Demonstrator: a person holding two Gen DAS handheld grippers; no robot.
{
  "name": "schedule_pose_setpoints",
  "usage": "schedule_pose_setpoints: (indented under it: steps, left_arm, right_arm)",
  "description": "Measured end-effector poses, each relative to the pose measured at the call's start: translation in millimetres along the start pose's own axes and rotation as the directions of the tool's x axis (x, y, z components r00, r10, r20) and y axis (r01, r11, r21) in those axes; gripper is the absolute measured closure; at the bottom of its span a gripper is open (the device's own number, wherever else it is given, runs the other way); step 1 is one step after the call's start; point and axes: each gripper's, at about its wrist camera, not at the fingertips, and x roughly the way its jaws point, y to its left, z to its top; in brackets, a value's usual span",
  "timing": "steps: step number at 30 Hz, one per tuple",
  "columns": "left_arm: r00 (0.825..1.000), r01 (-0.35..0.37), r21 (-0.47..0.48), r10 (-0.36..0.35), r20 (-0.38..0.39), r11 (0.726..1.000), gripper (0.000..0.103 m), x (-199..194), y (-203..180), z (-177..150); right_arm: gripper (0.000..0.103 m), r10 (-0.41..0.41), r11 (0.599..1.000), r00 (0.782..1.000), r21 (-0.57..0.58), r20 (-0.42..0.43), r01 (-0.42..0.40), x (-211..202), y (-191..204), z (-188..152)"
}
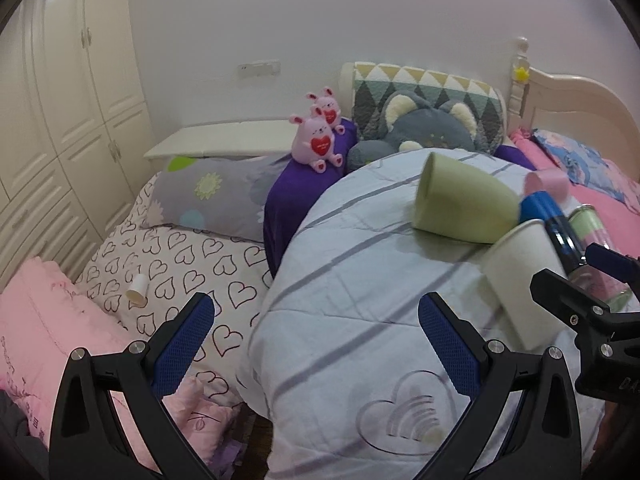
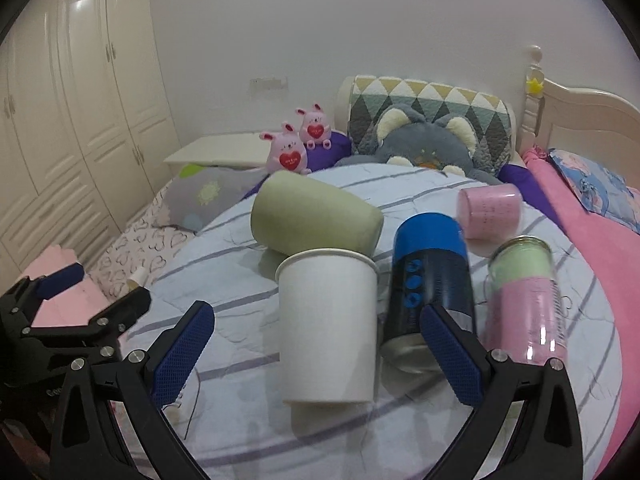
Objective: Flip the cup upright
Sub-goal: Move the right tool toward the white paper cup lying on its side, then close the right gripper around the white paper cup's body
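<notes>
A white paper cup (image 2: 328,324) lies on its side on the striped quilt (image 2: 248,420), its rim pointing away from me. It also shows in the left wrist view (image 1: 520,280) at the right. My right gripper (image 2: 316,356) is open, its blue pads either side of the cup's base, not touching it. My left gripper (image 1: 316,344) is open and empty over the quilt (image 1: 340,320), left of the cup. A green cup (image 2: 316,220) lies on its side behind the white one.
A blue and black bottle (image 2: 430,288), a glass jar with pink and green contents (image 2: 524,300) and a pink cup (image 2: 490,210) lie right of the white cup. Plush toys (image 2: 420,144) and pillows sit at the headboard. A small paper cup (image 1: 138,290) lies on the heart sheet.
</notes>
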Motion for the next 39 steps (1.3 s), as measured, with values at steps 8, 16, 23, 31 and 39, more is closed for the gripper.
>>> schedule_pose_setpoints:
  steps: [8,16,23,31,39]
  left_arm:
    - [0.999,-0.001,-0.006,0.001,-0.034,1.000,0.000,22.9,8.6,-0.9]
    - [0.998,0.010,-0.017,-0.011,-0.054,1.000,0.000,31.2,14.3,-5.9]
    - [0.998,-0.002,-0.019,0.001,-0.061,1.000,0.000,34.0,15.3,-7.8]
    - [0.997,-0.015,-0.022,0.013,-0.076,1.000,0.000,33.5,14.0,-10.8]
    - [0.998,0.008,-0.022,-0.009,-0.062,1.000,0.000,13.5,4.3,-12.1]
  right_arm:
    - [0.000,-0.032,0.999,0.999,-0.025,-0.039,0.031,22.8,10.3,-3.2]
    - [0.032,-0.050,0.999,0.984,-0.004,-0.168,0.050,55.4,10.2,-13.2]
    - [0.039,-0.014,0.999,0.989,0.040,-0.148,0.021,47.2,4.8,-14.7]
    - [0.039,-0.001,0.999,0.994,0.041,-0.109,0.006,35.3,8.1,-9.1]
    - [0.039,0.016,0.999,0.997,0.046,-0.069,-0.013,6.6,4.1,-7.4]
